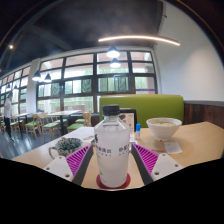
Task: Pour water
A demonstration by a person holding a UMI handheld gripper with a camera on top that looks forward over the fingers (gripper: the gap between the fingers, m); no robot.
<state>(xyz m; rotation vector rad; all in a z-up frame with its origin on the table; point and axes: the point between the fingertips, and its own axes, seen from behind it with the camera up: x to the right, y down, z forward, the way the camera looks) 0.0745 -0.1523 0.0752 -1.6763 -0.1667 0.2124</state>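
Note:
A clear water bottle [112, 158] with a dark cap and a white label with red print stands upright on a red coaster [97, 183] on the wooden table [195, 145]. My gripper [114, 147] has the bottle between its fingers. Both purple pads [78, 160] lie against the bottle's sides with no gap showing. A white cup [67, 148] with something dark inside stands just left of the left finger. Right of the fingers and farther off stands a white bowl [164, 127].
A green bench back [150, 105] runs behind the table. Farther off are other tables and chairs [40, 125] by large windows. A flat white item [170, 147] lies near the bowl.

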